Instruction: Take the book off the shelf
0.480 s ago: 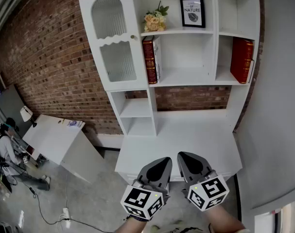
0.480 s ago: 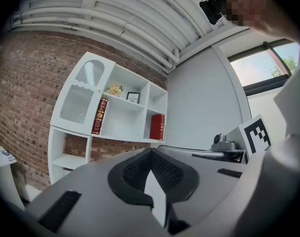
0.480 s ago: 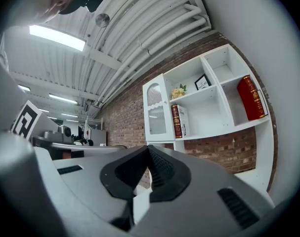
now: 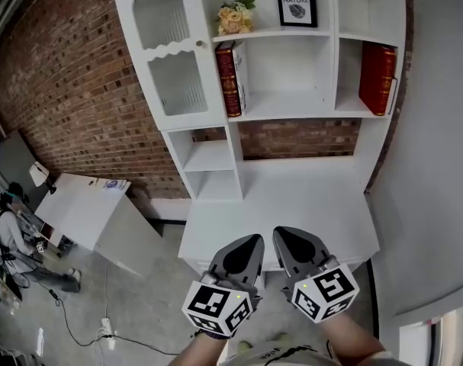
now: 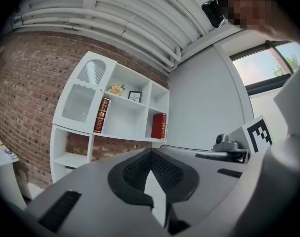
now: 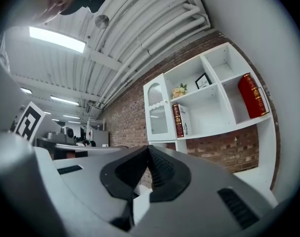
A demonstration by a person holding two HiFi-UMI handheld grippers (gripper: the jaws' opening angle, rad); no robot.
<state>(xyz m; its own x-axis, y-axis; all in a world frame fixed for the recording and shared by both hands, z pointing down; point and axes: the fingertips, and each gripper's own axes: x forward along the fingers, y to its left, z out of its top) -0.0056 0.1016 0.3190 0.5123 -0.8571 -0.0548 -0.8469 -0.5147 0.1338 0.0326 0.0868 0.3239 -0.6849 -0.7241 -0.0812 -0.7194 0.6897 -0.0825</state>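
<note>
Hanging low in front of the white desk top (image 4: 292,197), the left claw (image 4: 254,239) and the right claw (image 4: 280,232) sit just beside each other. Both claws are squeezed all the way closed, with their dark tips pressed together. Nothing is between the tips, and they touch nothing. Both point up toward the white shelf (image 4: 288,113), which is well apart from them.

A tall red book (image 4: 229,80) stands up straight in the middle box of the shelf, tight against the left wall of that box. A white book (image 4: 241,73) touches its right side. To the right of these two books the middle box has lots of open room. A fat red book (image 4: 376,78) stands in the right box, over by the right side.

On the board above the middle box sit some flowers (image 4: 233,17) and a small picture (image 4: 296,4). A door with a glass window (image 4: 170,59) closes off the left part of the shelf.

The front edge of the desk top lies right under the claw tips in the head view. A grey wall (image 4: 437,143) stands close on the right side of the shelf. A brick wall (image 4: 71,105) runs off to the left, where there is open floor and a low white table (image 4: 78,208).
</note>
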